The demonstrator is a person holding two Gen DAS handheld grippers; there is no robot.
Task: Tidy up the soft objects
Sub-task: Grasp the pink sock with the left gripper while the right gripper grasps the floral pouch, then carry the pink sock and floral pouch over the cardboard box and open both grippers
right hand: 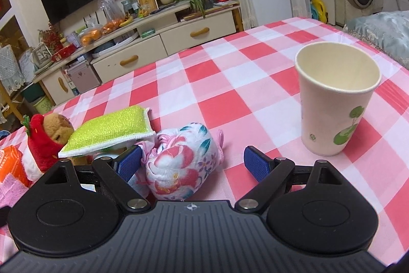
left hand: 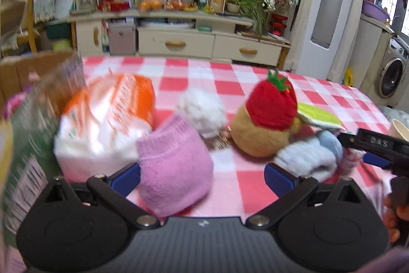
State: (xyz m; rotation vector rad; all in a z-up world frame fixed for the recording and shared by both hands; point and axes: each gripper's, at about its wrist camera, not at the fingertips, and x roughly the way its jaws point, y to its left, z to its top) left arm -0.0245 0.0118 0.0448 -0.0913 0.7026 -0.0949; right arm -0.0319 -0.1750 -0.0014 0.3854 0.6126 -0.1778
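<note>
My left gripper point(left hand: 202, 177) is open, its jaws wide around a pink knitted sock point(left hand: 173, 168) that lies on the checked tablecloth. Beyond it lie a white fluffy ball point(left hand: 202, 111), a brown plush with a red strawberry hood point(left hand: 268, 122), a light blue fuzzy sock point(left hand: 306, 157) and a green sponge point(left hand: 319, 117). My right gripper point(right hand: 193, 161) is open around a rolled floral cloth point(right hand: 181, 165). The green sponge point(right hand: 110, 129) rests tilted to its left, leaning on the plush point(right hand: 48, 137).
An orange-and-white tissue pack point(left hand: 107, 119) lies at the left of the table, with a cardboard box point(left hand: 30, 73) and a blurred packet point(left hand: 28, 157) beside it. A paper cup point(right hand: 334, 96) stands at the right. The checked tablecloth point(right hand: 230, 83) stretches beyond the objects.
</note>
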